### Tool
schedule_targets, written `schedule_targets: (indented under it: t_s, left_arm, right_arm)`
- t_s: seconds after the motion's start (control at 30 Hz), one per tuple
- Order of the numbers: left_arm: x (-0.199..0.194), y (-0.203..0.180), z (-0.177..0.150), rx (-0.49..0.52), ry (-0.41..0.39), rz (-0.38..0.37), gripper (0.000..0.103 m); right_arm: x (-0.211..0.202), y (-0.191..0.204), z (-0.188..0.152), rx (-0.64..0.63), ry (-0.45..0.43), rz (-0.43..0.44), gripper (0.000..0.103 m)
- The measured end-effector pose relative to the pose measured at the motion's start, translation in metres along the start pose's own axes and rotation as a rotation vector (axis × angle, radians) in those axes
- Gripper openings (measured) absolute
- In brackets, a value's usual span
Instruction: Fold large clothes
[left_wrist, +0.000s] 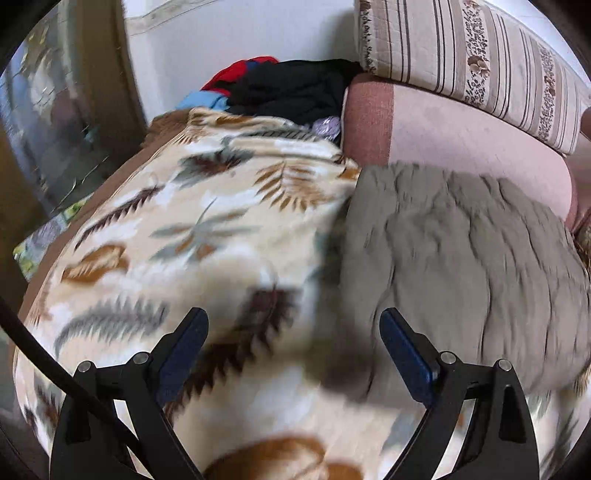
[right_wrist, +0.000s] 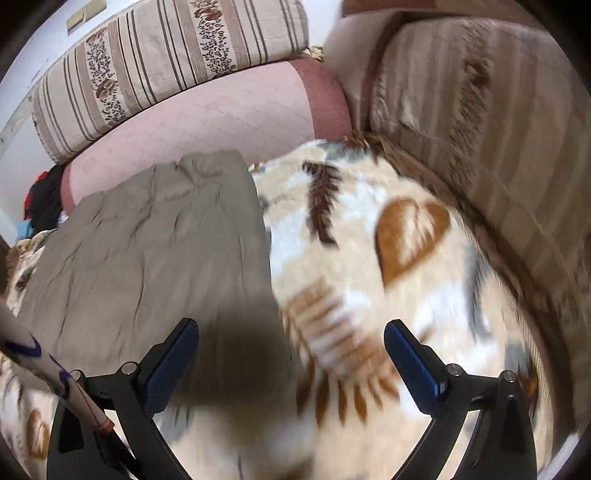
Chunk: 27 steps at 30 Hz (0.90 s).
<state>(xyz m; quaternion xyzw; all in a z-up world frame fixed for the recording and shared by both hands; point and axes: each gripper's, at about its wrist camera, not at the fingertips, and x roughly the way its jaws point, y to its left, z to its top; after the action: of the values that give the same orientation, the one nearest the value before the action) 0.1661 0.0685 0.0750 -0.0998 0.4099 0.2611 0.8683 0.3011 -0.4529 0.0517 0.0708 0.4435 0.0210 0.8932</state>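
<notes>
While both views are blurred, the layout is readable: a grey garment lies spread flat and wrinkled on a leaf-patterned blanket, its far edge touching a pink bolster. A striped cushion rests on top of the bolster. The left claw stands wide, holding nothing, above the blanket beside the garment's left edge. The right claw also stands wide and empty, above the garment's right edge where grey fabric meets blanket. A pile of clothes, black, red and blue, sits at the far left end of the bolster. A second striped cushion lies along the right side in the right wrist view.
</notes>
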Motion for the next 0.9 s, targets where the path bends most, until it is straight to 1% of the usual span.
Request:
schedule_targets:
  t_s: [0.13, 0.23, 0.37, 0.43, 0.53, 0.63, 0.7, 0.8, 0.9]
  left_arm:
    - [-0.026, 0.018, -0.045, -0.027, 0.005, 0.019, 0.094]
    - [-0.054, 0.029, -0.075, -0.052, -0.025, 0.027, 0.094]
    - [-0.102, 0.039, -0.105, -0.089, -0.111, 0.047, 0.094]
    - [-0.129, 0.042, -0.117, -0.106, -0.176, 0.064, 0.094]
    - [-0.173, 0.042, -0.128, -0.116, -0.308, 0.128, 0.094]
    - [-0.208, 0.043, -0.132, -0.100, -0.398, 0.154, 0.095]
    - [-0.223, 0.043, -0.132, -0.083, -0.431, 0.164, 0.095]
    - [-0.241, 0.042, -0.134, -0.065, -0.448, 0.137, 0.095]
    - [-0.251, 0.044, -0.137, -0.056, -0.448, 0.121, 0.095]
  right_arm:
    - [-0.030, -0.008, -0.043, 0.028, 0.023, 0.041, 0.102]
    - [-0.051, -0.004, -0.067, 0.033, 0.018, 0.081, 0.102]
    - [-0.083, 0.008, -0.095, 0.046, 0.002, 0.150, 0.102]
    - [-0.099, 0.015, -0.106, 0.052, -0.011, 0.185, 0.102]
    - [-0.125, 0.027, -0.120, 0.034, -0.043, 0.211, 0.102]
    - [-0.151, 0.038, -0.128, -0.006, -0.092, 0.210, 0.102]
    - [-0.172, 0.043, -0.129, -0.030, -0.142, 0.204, 0.102]
    - [-0.196, 0.044, -0.128, -0.036, -0.203, 0.209, 0.102]
    - [-0.205, 0.041, -0.126, -0.031, -0.222, 0.230, 0.102]
